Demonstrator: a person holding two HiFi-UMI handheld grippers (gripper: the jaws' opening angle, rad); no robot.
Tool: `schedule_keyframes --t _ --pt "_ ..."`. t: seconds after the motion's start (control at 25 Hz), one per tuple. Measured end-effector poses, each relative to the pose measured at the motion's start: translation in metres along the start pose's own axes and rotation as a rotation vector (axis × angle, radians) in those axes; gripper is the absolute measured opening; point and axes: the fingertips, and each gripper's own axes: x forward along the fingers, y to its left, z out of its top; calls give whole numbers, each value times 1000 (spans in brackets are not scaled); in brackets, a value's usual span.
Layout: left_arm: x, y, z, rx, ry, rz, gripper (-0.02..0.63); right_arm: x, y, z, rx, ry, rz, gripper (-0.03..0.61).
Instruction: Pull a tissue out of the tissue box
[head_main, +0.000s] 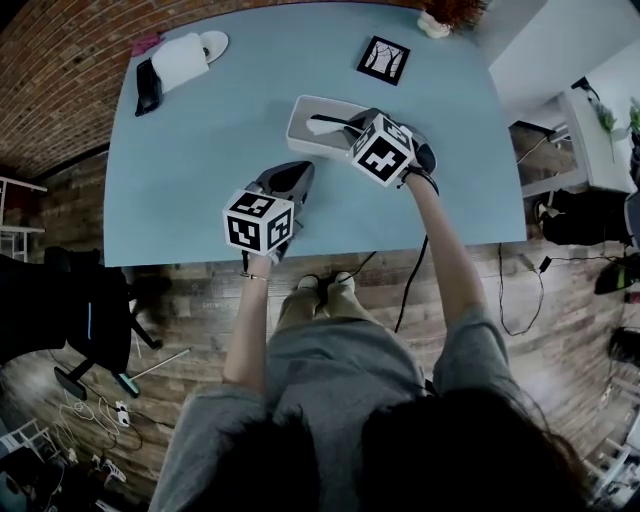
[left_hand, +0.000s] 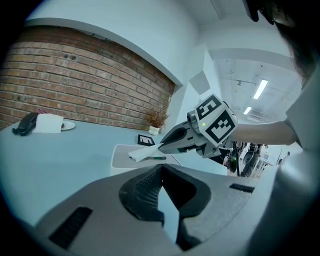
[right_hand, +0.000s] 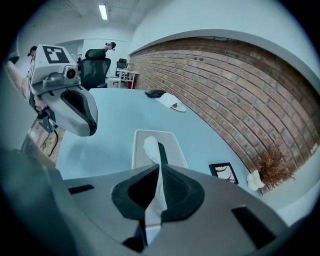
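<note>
A pale, flat tissue box (head_main: 312, 132) lies on the light blue table (head_main: 180, 170), right of its middle. My right gripper (head_main: 352, 122) reaches over the box's slot, and its jaws are shut on a white tissue (right_hand: 153, 150). The tissue runs as a strip from the slot up between the pads of the right gripper (right_hand: 159, 169). In the left gripper view the tissue (left_hand: 142, 153) sticks out from the right gripper's tip above the box (left_hand: 122, 159). My left gripper (head_main: 300, 170) hovers just nearer than the box, apart from it, jaws together on nothing (left_hand: 161, 169).
At the table's far left lie a black object (head_main: 148, 88), a white roll (head_main: 180, 60) and a small white dish (head_main: 213, 43). A small framed picture (head_main: 383, 59) and a dried plant in a white pot (head_main: 440, 18) stand at the back. A black chair (head_main: 60, 300) stands on the floor at left.
</note>
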Motion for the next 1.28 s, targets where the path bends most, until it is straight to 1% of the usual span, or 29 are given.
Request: schedule_keyframes --t 0.52,1.28 --pt "-6 -1 16 20 -30 5 3 -23 -14 24 -4 -54 -30 2" --pt "-24 -12 48 79 -88 1 3 -57 -16 33 -8 -78 -92 2"
